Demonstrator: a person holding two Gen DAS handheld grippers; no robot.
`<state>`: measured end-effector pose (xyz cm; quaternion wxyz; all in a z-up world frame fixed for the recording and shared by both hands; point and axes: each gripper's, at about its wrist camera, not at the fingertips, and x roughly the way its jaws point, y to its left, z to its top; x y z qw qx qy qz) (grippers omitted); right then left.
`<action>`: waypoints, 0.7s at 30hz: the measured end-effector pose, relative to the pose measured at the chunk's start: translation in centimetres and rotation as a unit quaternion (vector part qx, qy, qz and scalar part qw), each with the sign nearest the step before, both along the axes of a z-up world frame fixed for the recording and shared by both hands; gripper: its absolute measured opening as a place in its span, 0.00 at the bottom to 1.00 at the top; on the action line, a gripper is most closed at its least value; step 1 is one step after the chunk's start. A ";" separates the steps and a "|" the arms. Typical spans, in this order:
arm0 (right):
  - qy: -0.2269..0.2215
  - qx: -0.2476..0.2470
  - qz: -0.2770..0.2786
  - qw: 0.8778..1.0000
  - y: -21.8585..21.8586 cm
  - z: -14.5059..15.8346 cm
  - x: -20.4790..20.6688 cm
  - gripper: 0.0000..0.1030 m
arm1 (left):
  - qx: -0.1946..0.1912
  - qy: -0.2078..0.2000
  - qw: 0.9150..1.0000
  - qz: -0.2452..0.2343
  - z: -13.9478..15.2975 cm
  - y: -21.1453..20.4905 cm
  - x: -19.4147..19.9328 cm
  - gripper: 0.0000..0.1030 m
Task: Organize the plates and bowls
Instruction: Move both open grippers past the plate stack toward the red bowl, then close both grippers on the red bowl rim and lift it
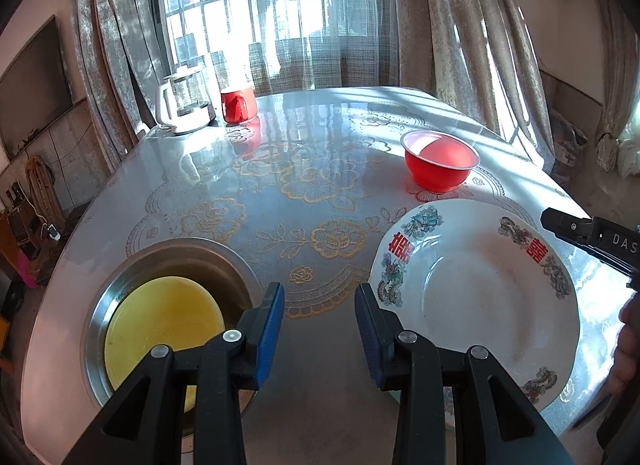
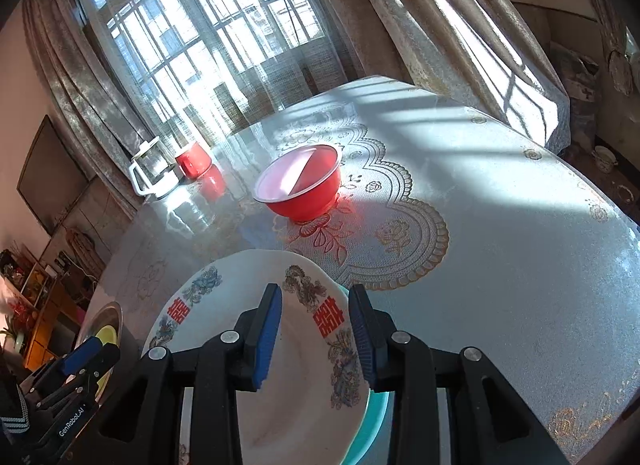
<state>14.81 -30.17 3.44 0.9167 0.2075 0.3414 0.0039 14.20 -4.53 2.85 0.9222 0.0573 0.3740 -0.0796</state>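
Both claws stand partly open and empty. The left claw (image 1: 320,321) hovers between the steel bowl (image 1: 160,265), at its 9 o'clock, nesting a yellow dish (image 1: 164,317), and the white plate (image 1: 476,293), stacked on a teal one (image 2: 374,417) beneath the right claw (image 2: 316,329). At 12 o'clock the red bowl (image 2: 302,185) sits apart, probably next to be gathered.

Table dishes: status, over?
Left gripper and right gripper open, empty. White patterned plate stacked on teal plate; yellow plate in steel basin. Red bowl alone, unobstructed.
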 end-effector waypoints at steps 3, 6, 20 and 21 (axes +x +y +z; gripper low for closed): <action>-0.001 0.005 0.003 1.000 -0.6 0.4 1.0 0.34 | -0.026 0.015 1.000 -0.009 0.0 0.0 1.1 0.36; 0.004 0.015 0.004 1.000 -1.4 0.4 2.2 0.34 | -0.043 0.023 0.999 -0.014 0.2 -0.2 2.2 0.36; 0.024 0.029 0.004 0.999 -3.3 0.7 10.1 0.34 | -0.145 0.043 0.987 -0.054 2.0 -4.1 10.1 0.36; 0.028 0.030 0.003 0.999 -3.4 0.6 10.7 0.34 | -0.153 0.047 0.986 -0.055 2.0 -4.5 10.9 0.36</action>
